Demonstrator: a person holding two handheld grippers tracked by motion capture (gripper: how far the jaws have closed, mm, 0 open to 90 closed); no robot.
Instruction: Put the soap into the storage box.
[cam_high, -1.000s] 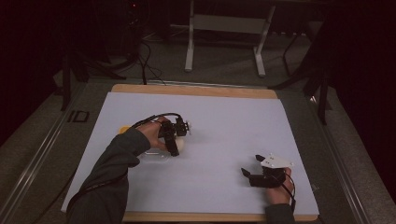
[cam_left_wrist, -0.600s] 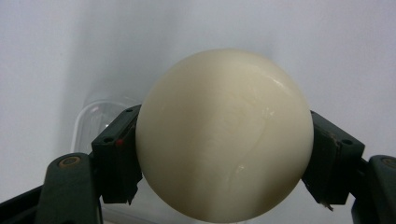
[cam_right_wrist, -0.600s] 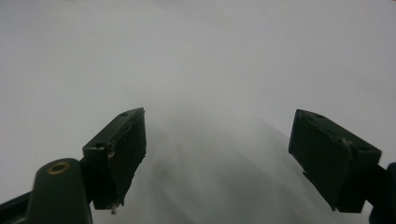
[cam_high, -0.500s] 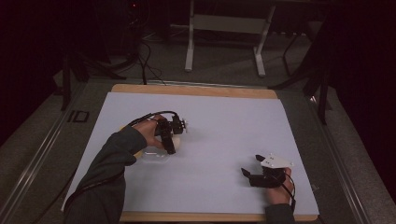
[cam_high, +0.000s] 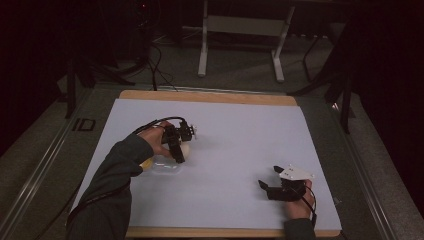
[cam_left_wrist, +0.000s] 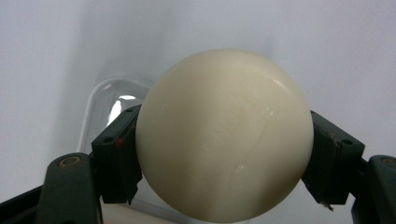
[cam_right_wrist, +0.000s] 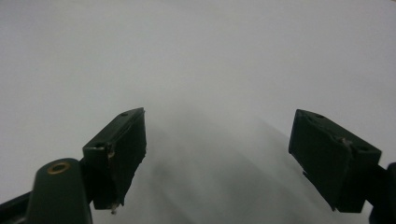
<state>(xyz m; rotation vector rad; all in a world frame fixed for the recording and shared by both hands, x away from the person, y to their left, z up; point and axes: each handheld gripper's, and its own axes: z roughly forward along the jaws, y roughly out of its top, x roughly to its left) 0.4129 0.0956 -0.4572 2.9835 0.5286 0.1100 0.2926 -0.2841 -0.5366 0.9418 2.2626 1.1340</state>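
- Your left gripper (cam_left_wrist: 224, 154) has the cream ball (cam_left_wrist: 224, 135) clamped between both pads – grip looks centred, pads on opposite sides at the widest part.
- On the high view the ball (cam_high: 185, 149) sits over the left half of the white tabletop (cam_high: 240, 150), just above the clear plastic tub (cam_high: 162, 167).
- In the left gripper view the tub (cam_left_wrist: 109, 107) lies behind and to the left of the ball – not in it yet.
- Pick looks done; what's left, by my read: carry over the tub, lower, release.
- Your right gripper (cam_right_wrist: 219, 154) is parked near the front right corner, jaws wide, nothing between them.
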